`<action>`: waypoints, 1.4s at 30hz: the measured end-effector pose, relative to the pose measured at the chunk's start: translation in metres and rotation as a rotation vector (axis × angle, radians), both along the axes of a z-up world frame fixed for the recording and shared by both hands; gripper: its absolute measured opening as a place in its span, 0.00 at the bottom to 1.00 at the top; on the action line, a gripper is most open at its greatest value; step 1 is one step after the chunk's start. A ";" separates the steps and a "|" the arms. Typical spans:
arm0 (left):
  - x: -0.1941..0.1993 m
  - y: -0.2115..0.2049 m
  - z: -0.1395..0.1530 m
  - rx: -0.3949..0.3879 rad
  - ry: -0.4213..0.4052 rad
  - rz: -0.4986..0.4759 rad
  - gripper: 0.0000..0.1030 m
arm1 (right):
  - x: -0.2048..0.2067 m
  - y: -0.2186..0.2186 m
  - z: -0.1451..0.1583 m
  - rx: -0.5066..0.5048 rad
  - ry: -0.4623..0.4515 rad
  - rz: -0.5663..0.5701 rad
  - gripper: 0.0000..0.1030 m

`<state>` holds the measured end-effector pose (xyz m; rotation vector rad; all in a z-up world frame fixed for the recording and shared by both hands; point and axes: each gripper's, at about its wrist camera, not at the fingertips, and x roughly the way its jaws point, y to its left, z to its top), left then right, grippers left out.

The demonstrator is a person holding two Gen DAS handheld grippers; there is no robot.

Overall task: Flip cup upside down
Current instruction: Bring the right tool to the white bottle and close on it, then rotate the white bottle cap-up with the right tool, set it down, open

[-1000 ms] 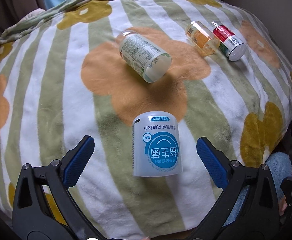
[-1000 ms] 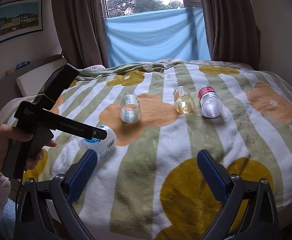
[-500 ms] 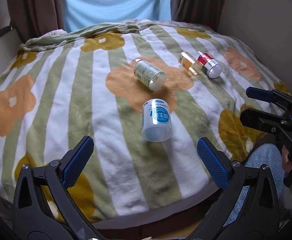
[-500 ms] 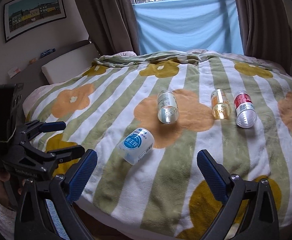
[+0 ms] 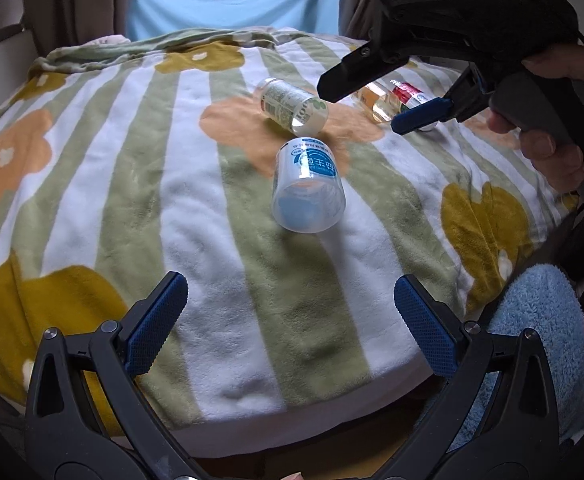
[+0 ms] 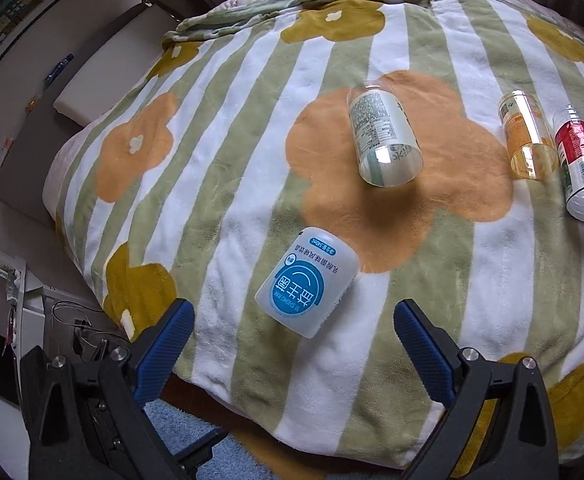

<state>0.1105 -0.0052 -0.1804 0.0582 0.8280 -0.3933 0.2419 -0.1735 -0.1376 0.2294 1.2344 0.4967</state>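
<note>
Several cups lie on their sides on the flowered blanket (image 5: 195, 208). The white cup with a blue label (image 5: 308, 188) (image 6: 308, 282) is nearest, its open end towards the bed's front edge. My right gripper (image 6: 296, 346) is open and looks down on this cup, which lies just ahead of its fingertips without touching them. My left gripper (image 5: 289, 326) is open and empty, well back near the bed's front edge. In the left wrist view a hand (image 5: 552, 148) holds the right gripper, and one blue pad (image 5: 422, 115) shows above the far cups.
A clear cup with a green-white label (image 6: 384, 140) (image 5: 294, 106) lies further back on an orange flower. An orange cup (image 6: 526, 136) and a red one (image 6: 582, 164) lie side by side at the right. A headboard (image 6: 39, 152) is on the left, and blue fleece (image 5: 540, 320) at the bed's front right.
My left gripper has pulled back from the blue-label cup towards the bed's edge. My right gripper has moved in over the bed and tilted down, so the blue-label cup is close ahead.
</note>
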 end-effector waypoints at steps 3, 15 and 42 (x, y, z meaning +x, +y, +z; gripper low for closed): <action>-0.001 -0.001 -0.011 0.019 0.012 -0.007 1.00 | 0.027 0.006 -0.018 -0.030 0.119 -0.032 0.97; 0.012 0.012 -0.031 -0.076 0.091 0.003 1.00 | 0.073 0.007 -0.082 -0.011 0.427 -0.158 0.90; 0.015 0.014 -0.041 -0.077 0.128 0.008 1.00 | -0.008 0.036 -0.012 -0.112 -0.521 -0.079 0.58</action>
